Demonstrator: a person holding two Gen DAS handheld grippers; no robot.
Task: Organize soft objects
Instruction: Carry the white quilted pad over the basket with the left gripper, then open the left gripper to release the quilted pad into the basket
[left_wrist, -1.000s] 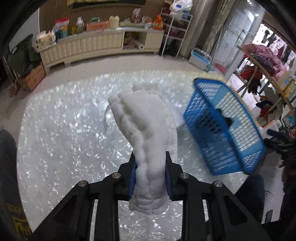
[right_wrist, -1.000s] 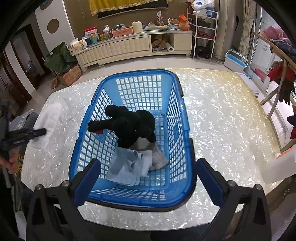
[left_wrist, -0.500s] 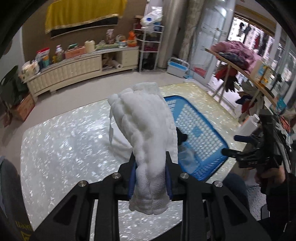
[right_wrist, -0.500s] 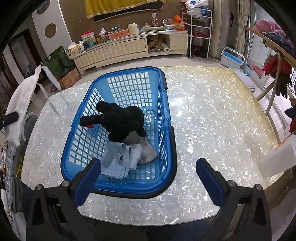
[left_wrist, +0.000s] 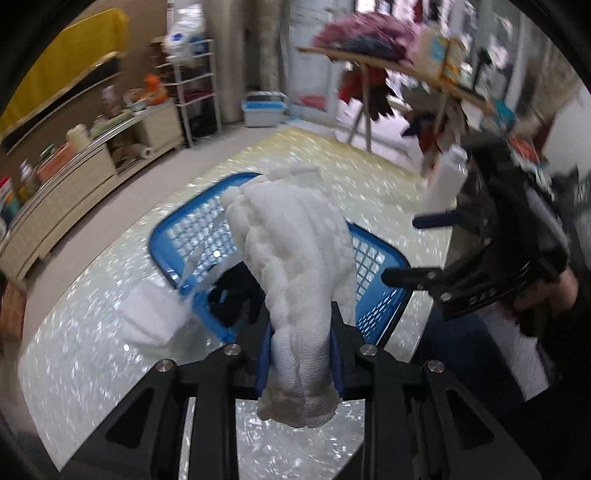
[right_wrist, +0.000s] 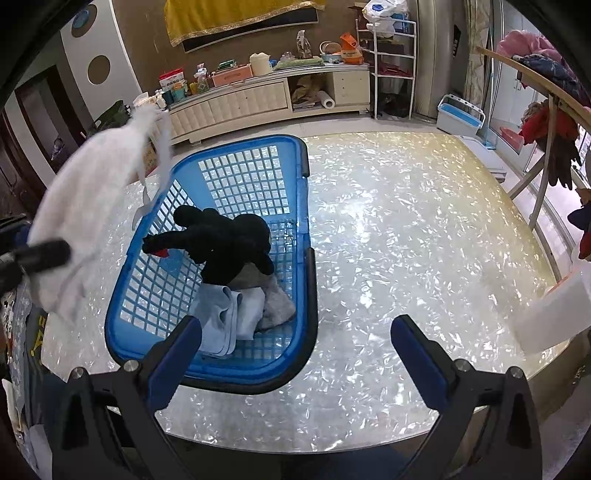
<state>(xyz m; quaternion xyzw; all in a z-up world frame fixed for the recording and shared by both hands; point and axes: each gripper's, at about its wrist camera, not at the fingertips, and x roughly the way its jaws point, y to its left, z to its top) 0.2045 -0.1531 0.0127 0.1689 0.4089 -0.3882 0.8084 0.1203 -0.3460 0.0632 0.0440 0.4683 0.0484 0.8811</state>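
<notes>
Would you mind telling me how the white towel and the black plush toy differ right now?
The white towel is pale and bumpy-textured; the black plush toy is dark and fuzzy. The towel is clamped in the left claw and held in the air beside the blue basket, while the toy lies loose inside the basket, resting on folded cloths. The towel hangs long and draped; the toy is compact with limbs sticking out. Both are soft items.
</notes>
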